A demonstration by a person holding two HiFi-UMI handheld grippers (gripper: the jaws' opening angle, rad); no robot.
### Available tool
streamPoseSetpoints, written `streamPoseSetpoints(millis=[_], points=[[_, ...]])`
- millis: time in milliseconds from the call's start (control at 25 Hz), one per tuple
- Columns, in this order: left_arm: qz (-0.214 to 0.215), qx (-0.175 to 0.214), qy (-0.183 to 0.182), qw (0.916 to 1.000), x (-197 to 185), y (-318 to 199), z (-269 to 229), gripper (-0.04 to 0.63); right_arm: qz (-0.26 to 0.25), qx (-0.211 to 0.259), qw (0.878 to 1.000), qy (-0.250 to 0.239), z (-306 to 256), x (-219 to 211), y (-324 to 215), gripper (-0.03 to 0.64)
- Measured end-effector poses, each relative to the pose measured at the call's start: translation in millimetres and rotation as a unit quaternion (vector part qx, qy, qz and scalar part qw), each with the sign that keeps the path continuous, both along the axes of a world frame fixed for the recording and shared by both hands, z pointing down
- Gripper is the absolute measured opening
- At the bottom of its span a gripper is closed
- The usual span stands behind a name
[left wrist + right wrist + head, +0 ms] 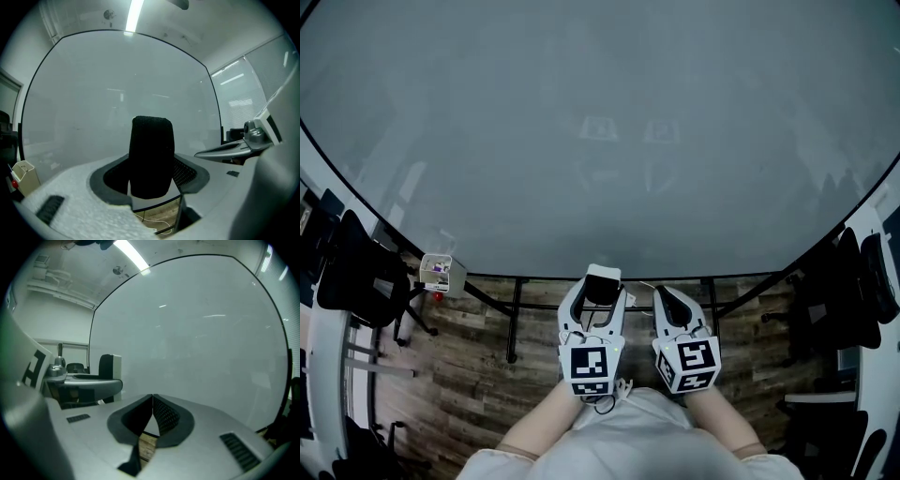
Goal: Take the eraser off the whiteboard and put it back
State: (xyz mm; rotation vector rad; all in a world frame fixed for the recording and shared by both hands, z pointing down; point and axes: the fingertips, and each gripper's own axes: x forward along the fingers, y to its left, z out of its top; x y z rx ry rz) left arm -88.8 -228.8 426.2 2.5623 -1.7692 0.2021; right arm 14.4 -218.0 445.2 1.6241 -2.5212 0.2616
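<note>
A big whiteboard (600, 141) fills the view ahead of me. My left gripper (602, 280) is shut on the eraser (602, 290), a block with a white back and black felt. In the left gripper view the eraser (151, 154) stands upright between the jaws of the left gripper (152, 182), its felt side towards the camera. It is level with the board's lower edge, and I cannot tell whether it touches the board. My right gripper (667, 298) is beside it on the right, shut and empty. In its own view the right gripper (152, 404) has its pads together.
A small white box (441, 272) sits at the board's lower left and shows in the left gripper view as well (26, 176). The board's black stand (516, 319) rests on a wood floor (469, 375). Black chairs stand at the left (356, 281) and the right (853, 291).
</note>
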Motion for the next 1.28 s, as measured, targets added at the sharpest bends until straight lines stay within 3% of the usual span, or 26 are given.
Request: streamPoseSetpoints(millis=[600, 1280], points=[[0.000, -0.021, -0.002, 0.9998, -1.8, -13.9, 7.3, 0.261, -0.003, 0.009, 1.000, 0.006, -3.1, 0.9, -8.5, 0.028], [-0.021, 0.042, 0.003, 0.9989, -6.1, -69.9, -60.2, 0.261, 0.004, 0.007, 1.000, 0.023, -2.4, 11.9, -28.1, 0.028]])
